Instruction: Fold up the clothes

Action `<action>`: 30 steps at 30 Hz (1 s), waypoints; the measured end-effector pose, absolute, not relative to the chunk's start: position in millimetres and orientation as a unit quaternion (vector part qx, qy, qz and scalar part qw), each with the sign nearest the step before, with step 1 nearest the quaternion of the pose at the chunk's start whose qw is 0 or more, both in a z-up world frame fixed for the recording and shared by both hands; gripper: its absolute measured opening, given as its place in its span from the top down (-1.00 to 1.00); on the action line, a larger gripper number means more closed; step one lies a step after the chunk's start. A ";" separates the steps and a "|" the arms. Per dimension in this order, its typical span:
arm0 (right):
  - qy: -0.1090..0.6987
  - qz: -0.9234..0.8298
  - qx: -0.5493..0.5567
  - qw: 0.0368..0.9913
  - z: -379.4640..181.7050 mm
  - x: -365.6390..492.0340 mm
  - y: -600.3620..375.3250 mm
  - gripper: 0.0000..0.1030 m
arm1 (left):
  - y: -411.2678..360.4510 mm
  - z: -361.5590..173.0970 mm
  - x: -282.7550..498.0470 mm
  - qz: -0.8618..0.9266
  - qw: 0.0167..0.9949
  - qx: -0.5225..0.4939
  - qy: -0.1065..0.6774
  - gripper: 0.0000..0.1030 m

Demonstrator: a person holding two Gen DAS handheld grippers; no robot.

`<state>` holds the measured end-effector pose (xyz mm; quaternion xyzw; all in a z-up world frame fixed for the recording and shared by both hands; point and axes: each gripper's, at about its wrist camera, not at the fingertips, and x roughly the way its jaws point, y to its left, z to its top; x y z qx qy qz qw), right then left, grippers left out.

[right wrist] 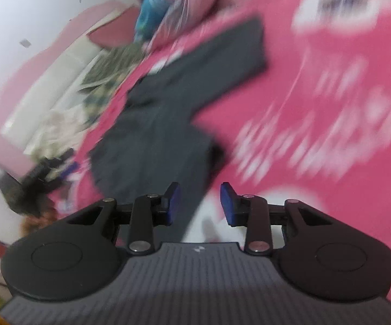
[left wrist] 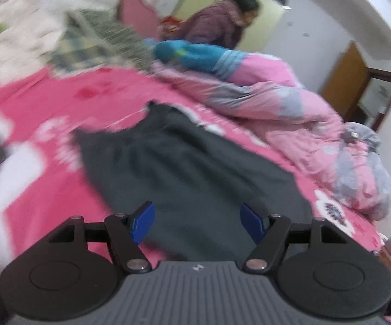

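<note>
Left wrist: left tongs (left wrist: 196, 223) wide, empty, over grey shirt (left wrist: 184, 168) spread flat on bed (left wrist: 46, 113). Right tongs (right wrist: 199, 203) wide, empty, at shirt hem. Soft, light, limp; pinch hem or sleeve (right wrist: 238, 46) edge.

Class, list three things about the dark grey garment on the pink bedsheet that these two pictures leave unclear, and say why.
1. Near hem of the dark grey garment: left wrist view, hidden behind the left gripper.
2. Fabric texture: right wrist view, motion blur.
3. White print on the pink bedsheet: right wrist view, blurred, unreadable.
</note>
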<state>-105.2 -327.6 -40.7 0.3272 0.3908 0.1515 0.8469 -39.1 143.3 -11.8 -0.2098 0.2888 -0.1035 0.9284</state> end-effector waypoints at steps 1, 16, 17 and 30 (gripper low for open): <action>0.400 0.162 0.345 0.834 -50.8 -102.5 -322.1 0.38 | 150.2 -16.0 -41.7 -0.091 0.927 -0.217 0.293 -0.38; 0.440 0.184 0.445 0.758 -91.1 -117.7 -269.6 0.35 | 186.0 -58.2 39.2 0.001 0.905 -0.296 0.305 0.05; 0.436 0.179 0.446 0.761 -92.2 -117.2 -267.1 0.41 | 184.6 -58.5 40.6 0.006 0.907 -0.291 0.306 0.14; 0.309 0.210 0.455 0.808 -5.8 -96.2 -322.2 0.99 | 201.0 -48.9 35.6 0.024 0.899 -0.300 0.319 0.93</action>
